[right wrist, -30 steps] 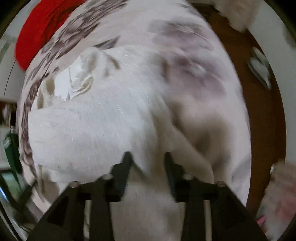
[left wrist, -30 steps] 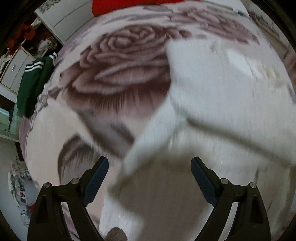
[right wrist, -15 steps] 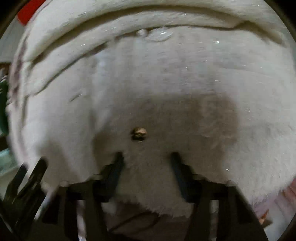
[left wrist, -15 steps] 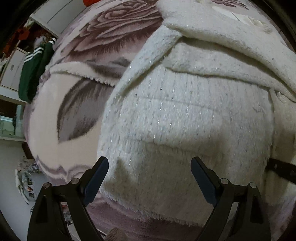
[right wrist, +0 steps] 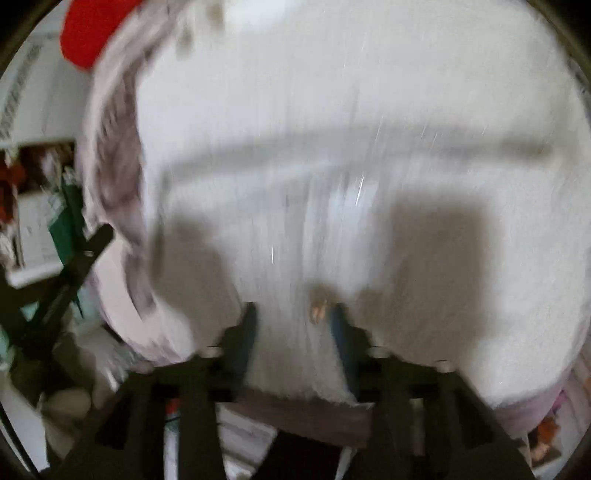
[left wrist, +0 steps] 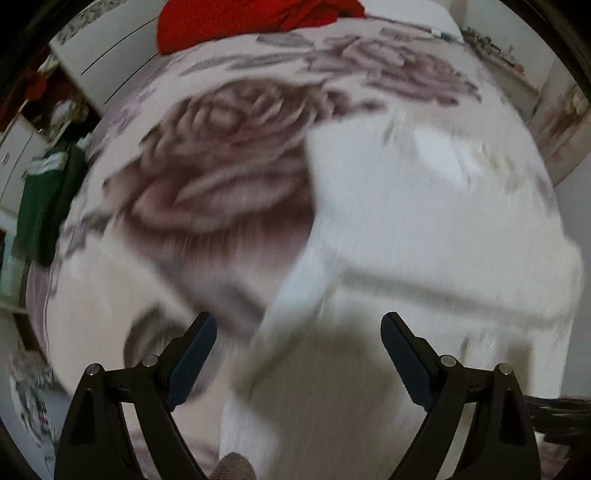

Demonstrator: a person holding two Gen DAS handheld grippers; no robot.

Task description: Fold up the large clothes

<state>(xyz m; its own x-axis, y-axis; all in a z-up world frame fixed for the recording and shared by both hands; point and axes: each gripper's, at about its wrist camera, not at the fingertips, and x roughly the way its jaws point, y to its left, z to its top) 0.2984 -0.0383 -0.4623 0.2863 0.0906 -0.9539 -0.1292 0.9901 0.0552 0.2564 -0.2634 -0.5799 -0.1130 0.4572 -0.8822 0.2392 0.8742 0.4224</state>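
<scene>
Left wrist view: pretty smeared by blur, but the main stuff can be made out
Landmark: the rose-print blanket (left wrist: 221, 177) is taken as the reference for everything below
White fluffy garment (left wrist: 424, 229): spread on the blanket, to the right of the big brown rose, with a folded-over band seen across it and a long strip running down toward the camera
Left gripper (left wrist: 299, 354): jaws are held wide apart above the garment's lower part; nothing is pinched between the blue pads, so it's empty
Shadow: a dark patch is cast on the white fabric right under the left gripper
Red cloth (left wrist: 255, 18): bunched at the far edge of the blanket
Green clothing (left wrist: 48, 206): with white stripes, hung off the blanket's left side, well apart from the white garment
Right wrist view: almost filled by the white garment (right wrist: 351, 166), with the blanket only peeking out at the left and along the near hem
Right gripper (right wrist: 291, 325): jaws are opening; white fabric is seen between the fingers, but no pinch can be made out through the blur
Small button-like thing (right wrist: 317, 310): sits on the garment just beside the right-hand finger
Other gripper: the left gripper's dark frame is caught at the left edge, off the blanket's side
</scene>
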